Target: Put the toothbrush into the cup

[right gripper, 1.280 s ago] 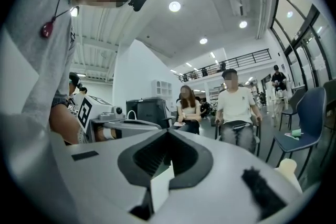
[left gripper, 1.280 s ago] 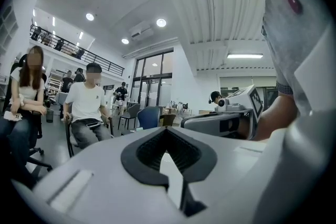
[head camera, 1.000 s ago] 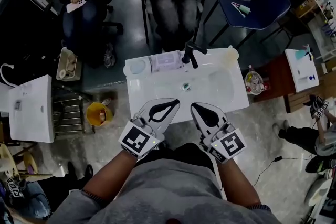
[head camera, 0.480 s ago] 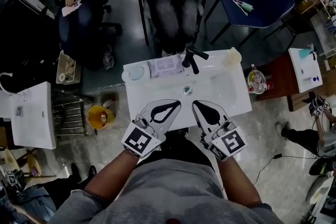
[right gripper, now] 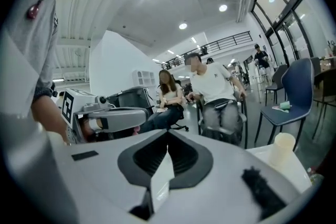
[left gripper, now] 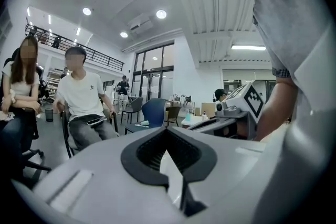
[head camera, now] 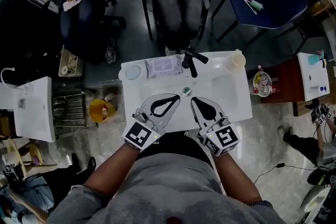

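Two tools, left gripper and right gripper, closed, empty.

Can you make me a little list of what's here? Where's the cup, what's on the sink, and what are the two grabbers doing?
place: white sink with a black tap
cup: cream, upright on the sink's far right corner
also on the far rim: round dish and purplish packet, left of the tap
toothbrush: cannot pick it out
left gripper: shut, holding nothing, over the sink's near side
right gripper: shut, holding nothing, close beside the left one
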The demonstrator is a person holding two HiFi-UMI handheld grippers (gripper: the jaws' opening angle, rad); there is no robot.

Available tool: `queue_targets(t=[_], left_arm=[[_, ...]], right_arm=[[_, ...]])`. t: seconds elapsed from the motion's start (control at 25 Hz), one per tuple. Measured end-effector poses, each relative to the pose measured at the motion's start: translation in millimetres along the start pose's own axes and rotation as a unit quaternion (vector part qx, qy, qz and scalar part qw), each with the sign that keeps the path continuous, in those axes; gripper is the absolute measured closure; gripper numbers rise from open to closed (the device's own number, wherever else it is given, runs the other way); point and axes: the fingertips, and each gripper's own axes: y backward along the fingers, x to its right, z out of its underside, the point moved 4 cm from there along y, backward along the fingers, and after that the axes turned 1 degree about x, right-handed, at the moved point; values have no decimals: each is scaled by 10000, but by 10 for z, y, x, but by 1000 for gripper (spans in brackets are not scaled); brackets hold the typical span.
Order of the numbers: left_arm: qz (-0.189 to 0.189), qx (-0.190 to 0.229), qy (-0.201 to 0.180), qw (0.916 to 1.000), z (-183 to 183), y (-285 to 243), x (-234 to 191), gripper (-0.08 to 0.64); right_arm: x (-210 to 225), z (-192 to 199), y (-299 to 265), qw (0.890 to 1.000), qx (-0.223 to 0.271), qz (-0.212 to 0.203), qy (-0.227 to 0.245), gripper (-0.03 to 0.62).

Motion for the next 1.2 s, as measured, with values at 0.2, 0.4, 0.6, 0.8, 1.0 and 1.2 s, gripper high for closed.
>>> queue_targets(t=[0.2, 0.4, 0.6, 0.8, 1.0, 1.2], left_arm=[[-76, -273, -124, 9995, 222, -229, 11, 554], [-134, -280, -121, 9994, 417, -412, 16, 554], [-29, -309, 10, 9995, 600, -547, -24, 555], [150, -288, 36, 9995, 814, -670, -220, 555], [483, -379, 41, 9981, 1073, -824, -327, 555], [807, -465, 21, 9957, 1299, -941, -407, 555]], right_arm=[[373, 403, -26, 9952, -488, 449, -714, 578], [638, 737, -107, 9875, -886, 731, -1079, 578], [823, 990, -262, 9730, -1158, 1170, -1621, 578], [1008, 1335, -487, 9486, -1533, 1751, -2145, 578], [1187, 1744, -602, 9199, -1786, 2307, -2621, 578], [1283, 2113, -713, 8894, -1920, 2744, -3112, 577]])
